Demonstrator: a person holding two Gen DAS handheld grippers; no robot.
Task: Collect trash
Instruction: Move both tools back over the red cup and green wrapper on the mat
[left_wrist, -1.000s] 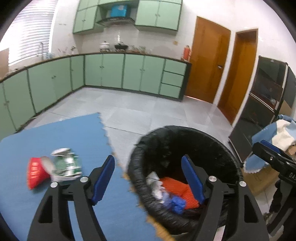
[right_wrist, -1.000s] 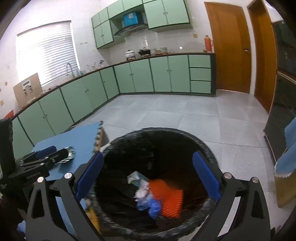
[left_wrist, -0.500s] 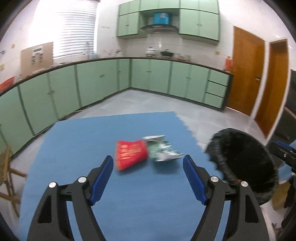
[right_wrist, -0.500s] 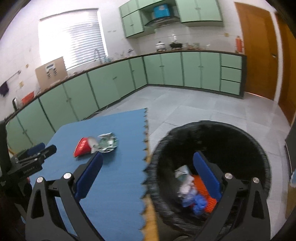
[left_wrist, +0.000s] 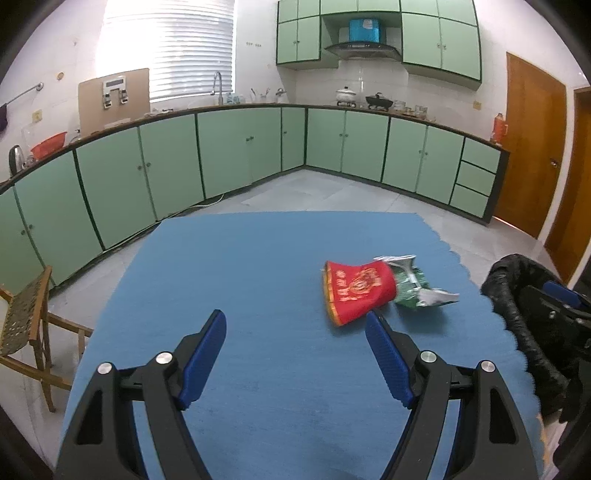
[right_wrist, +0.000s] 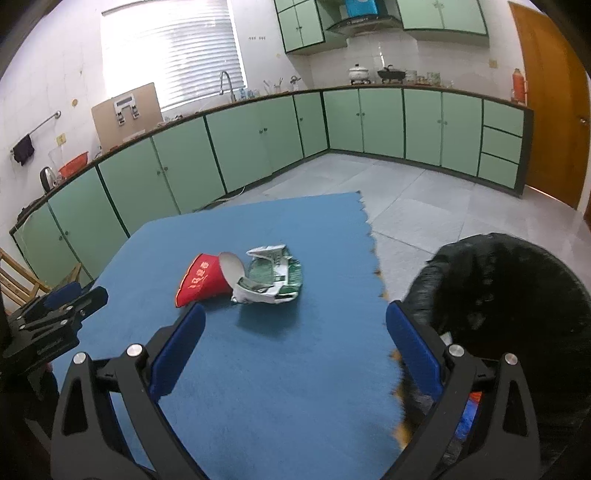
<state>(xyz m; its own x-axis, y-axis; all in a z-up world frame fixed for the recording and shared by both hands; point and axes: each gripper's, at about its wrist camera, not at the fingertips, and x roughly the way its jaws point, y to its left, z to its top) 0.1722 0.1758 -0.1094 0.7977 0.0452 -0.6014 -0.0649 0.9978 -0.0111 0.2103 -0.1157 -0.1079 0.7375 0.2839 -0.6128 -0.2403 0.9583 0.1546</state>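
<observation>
A crushed red paper cup (left_wrist: 355, 288) lies on its side on the blue mat (left_wrist: 258, 280), touching a crumpled green and white wrapper (left_wrist: 419, 287). Both also show in the right wrist view: the cup (right_wrist: 205, 278) and the wrapper (right_wrist: 275, 277). My left gripper (left_wrist: 295, 332) is open and empty above the mat, with the cup just beyond its right finger. My right gripper (right_wrist: 295, 326) is open and empty, near the mat's right edge. The black-bagged trash bin (right_wrist: 509, 295) stands right of the mat, with trash inside.
Green kitchen cabinets (left_wrist: 240, 155) line the far walls. A wooden chair (left_wrist: 26, 325) stands left of the mat. Brown doors (left_wrist: 532, 155) are at the far right. Grey tiled floor (right_wrist: 424, 195) lies beyond the mat.
Both grippers swung left, away from above the bin and over the blue mat. The cup and wrapper now lie ahead of the fingers. Both grippers stayed open.
</observation>
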